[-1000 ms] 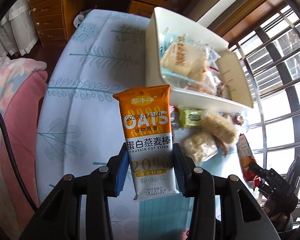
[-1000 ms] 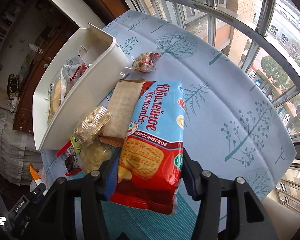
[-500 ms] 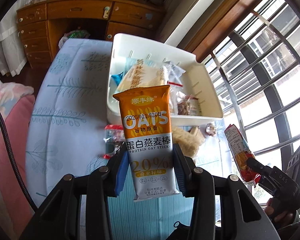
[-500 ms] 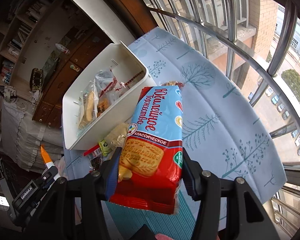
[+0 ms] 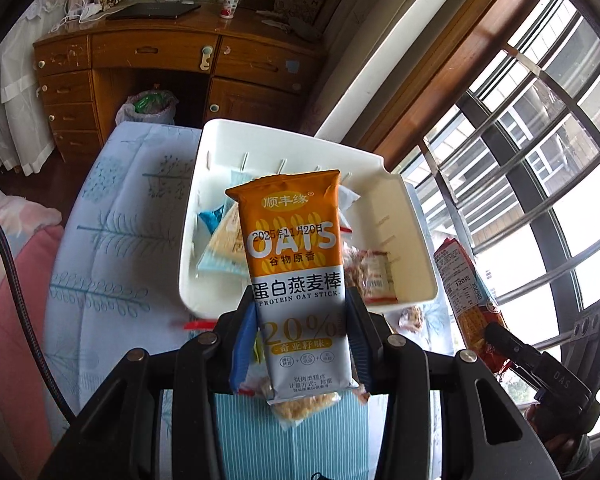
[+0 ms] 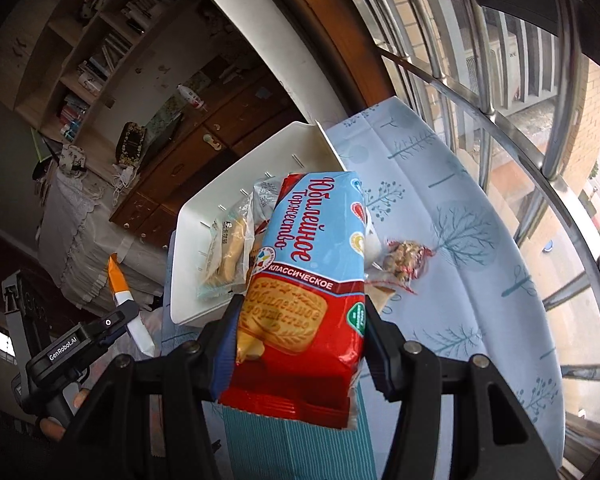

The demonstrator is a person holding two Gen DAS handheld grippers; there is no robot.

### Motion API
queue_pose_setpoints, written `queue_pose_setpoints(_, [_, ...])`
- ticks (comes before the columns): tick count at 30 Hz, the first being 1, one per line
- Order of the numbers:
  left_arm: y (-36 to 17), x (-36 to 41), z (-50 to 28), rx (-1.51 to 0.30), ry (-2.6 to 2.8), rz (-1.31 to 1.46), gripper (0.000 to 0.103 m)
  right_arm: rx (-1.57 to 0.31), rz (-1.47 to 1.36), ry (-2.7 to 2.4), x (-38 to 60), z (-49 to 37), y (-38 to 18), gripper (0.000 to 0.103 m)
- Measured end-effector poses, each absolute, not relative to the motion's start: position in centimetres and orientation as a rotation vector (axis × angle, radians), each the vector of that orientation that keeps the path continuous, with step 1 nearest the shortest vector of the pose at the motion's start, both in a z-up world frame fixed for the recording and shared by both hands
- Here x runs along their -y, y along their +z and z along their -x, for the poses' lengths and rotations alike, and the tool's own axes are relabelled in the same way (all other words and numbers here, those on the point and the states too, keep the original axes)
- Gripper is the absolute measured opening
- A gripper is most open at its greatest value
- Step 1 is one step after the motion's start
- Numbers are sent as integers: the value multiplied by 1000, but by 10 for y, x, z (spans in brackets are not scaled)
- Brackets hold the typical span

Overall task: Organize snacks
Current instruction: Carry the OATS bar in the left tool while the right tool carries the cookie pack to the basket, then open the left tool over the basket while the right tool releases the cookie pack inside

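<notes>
My left gripper (image 5: pixel 302 334) is shut on an orange-and-white oat bar (image 5: pixel 296 264) and holds it upright, high above the table, in front of the white bin (image 5: pixel 410 236). My right gripper (image 6: pixel 300 340) is shut on a blue-and-red biscuit pack (image 6: pixel 310 280), also held high before the white bin (image 6: pixel 188 280). The bin holds several wrapped snacks. The biscuit pack also shows at the right of the left wrist view (image 5: pixel 466 292), and the oat bar at the left of the right wrist view (image 6: pixel 126 300).
A nut snack packet (image 6: pixel 406 258) lies on the tree-print tablecloth (image 6: pixel 460 280) right of the bin. More loose snacks lie at the bin's near side, mostly hidden. A wooden desk (image 5: pixel 140 64) stands behind; window bars (image 5: pixel 540 160) run along the right.
Both grippers have risen and pulled back from the table with their snacks still held. The bin and the loose snacks now look smaller and farther below.
</notes>
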State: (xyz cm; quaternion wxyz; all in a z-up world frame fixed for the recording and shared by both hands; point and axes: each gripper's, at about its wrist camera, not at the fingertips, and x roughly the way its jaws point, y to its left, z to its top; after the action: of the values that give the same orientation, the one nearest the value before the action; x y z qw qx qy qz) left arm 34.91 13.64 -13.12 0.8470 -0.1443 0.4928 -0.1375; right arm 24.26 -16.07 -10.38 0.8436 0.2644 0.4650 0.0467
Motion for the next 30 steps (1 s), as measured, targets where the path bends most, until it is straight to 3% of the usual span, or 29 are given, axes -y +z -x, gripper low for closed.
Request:
queue_pose_setpoints(26, [-179, -122, -422, -1100, -165, 280, 42, -909, -172, 154, 118, -362, -163, 55])
queue_pose_setpoints(30, [-173, -123, -418, -1094, -146, 267, 54, -931, -134, 139, 111, -364, -164, 55])
